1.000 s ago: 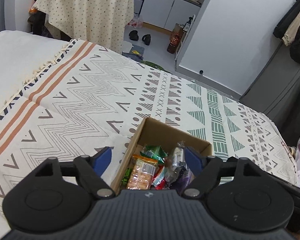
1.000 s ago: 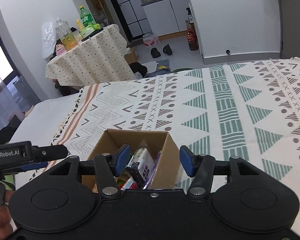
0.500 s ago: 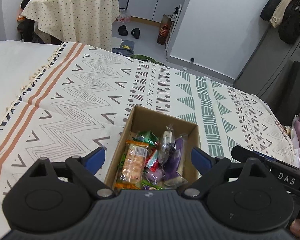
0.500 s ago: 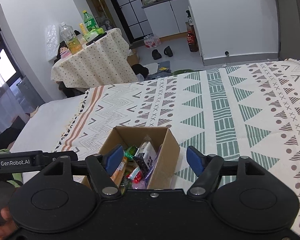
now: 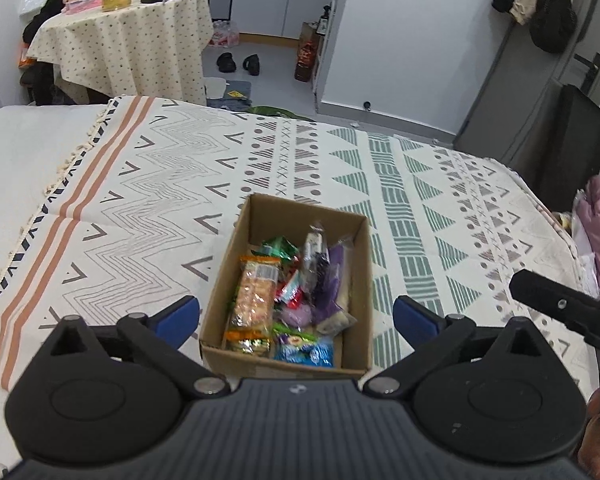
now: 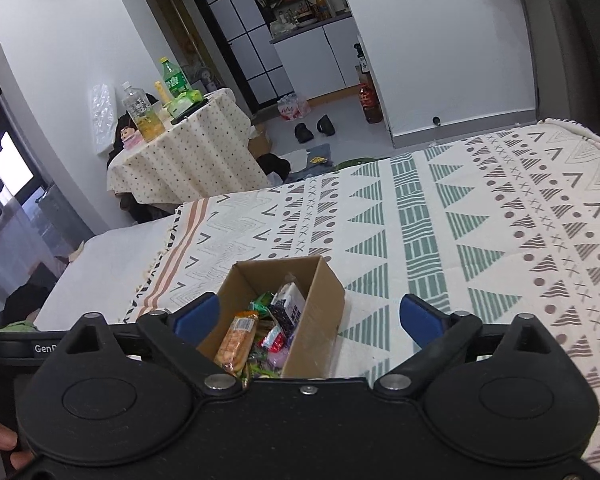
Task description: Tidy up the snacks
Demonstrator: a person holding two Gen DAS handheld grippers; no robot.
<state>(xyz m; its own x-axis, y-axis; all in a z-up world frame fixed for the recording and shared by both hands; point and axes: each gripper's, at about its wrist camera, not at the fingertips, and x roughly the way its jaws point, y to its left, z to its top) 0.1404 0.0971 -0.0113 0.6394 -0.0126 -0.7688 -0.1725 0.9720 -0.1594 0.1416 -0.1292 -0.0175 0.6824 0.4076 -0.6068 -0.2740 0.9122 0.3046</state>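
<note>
on the patterned blanket (image 5: 140,200), snack-filled cardboard box (image 5: 256,220), near end hidden by both wide-open, empty grippers (image 5: 296,316) (image 6: 308,316)

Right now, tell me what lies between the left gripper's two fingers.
In the left wrist view, the open cardboard box of snacks sits between the left gripper fingers, on the blanket.

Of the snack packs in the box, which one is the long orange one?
The cracker pack lying lengthwise along the left wall of the cardboard box: clear wrap, orange ends, by far the longest. The other snacks are small green, red, purple and blue packets.
</note>
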